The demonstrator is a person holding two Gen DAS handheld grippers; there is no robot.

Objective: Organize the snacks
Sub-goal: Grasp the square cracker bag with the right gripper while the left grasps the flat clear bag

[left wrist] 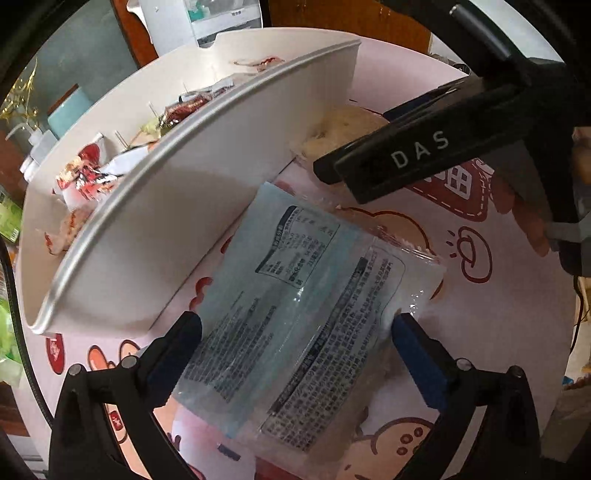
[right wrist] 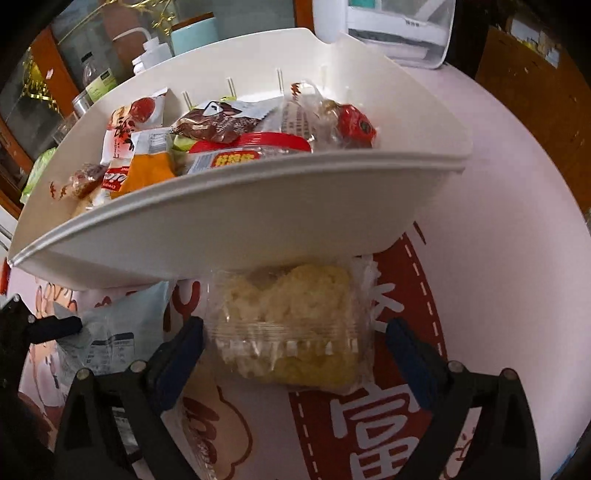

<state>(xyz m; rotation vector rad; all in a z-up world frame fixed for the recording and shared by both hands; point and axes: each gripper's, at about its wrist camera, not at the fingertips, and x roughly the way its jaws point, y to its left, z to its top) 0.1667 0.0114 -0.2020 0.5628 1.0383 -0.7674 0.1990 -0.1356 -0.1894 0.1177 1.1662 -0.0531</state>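
A white snack bin [left wrist: 192, 192] stands on the cartoon tablecloth and holds several wrapped snacks [right wrist: 236, 140]. A pale blue snack packet [left wrist: 295, 314], printed side up, lies flat on the cloth in front of the bin; my left gripper [left wrist: 295, 332] is open with its fingers on either side of the packet. A clear packet of yellow crispy snack [right wrist: 291, 328] lies against the bin's near wall [right wrist: 258, 221]; my right gripper [right wrist: 295, 339] is open around it, fingers apart from it. The right gripper also shows in the left wrist view [left wrist: 406, 151], and the blue packet in the right wrist view [right wrist: 110, 332].
Behind the bin stand a white appliance [right wrist: 388, 29], a teal container [right wrist: 195, 33], a squeeze bottle [right wrist: 151, 51] and jars [right wrist: 99, 85]. The pink cloth [right wrist: 498, 221] runs on to the right of the bin. Brown cabinets stand beyond the table.
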